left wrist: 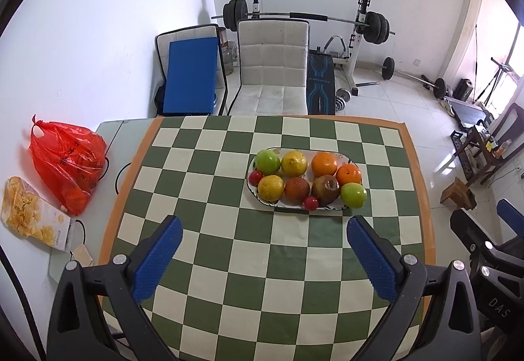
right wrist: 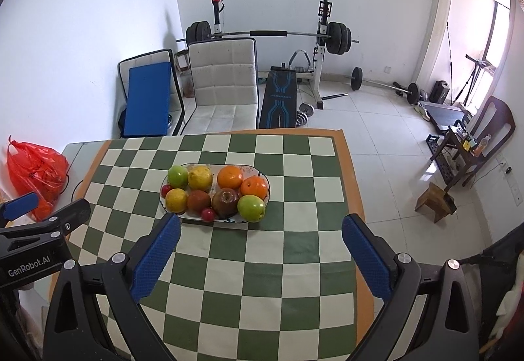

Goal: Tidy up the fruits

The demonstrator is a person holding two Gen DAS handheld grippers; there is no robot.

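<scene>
Left wrist view: oval white plate (left wrist: 252,189) on checkered cloth (left wrist: 229,262) over the bench, heaped with round fruit — glossy green apples (left wrist: 268,161), dimpled oranges (left wrist: 324,164), yellow lemons (left wrist: 294,163). Both hand-held grippers, left (left wrist: 264,259) and right (right wrist: 261,257), spread wide and empty, textured blue pads short of the plate. Crinkled red plastic bag (left wrist: 65,161) off the cloth at left.
</scene>
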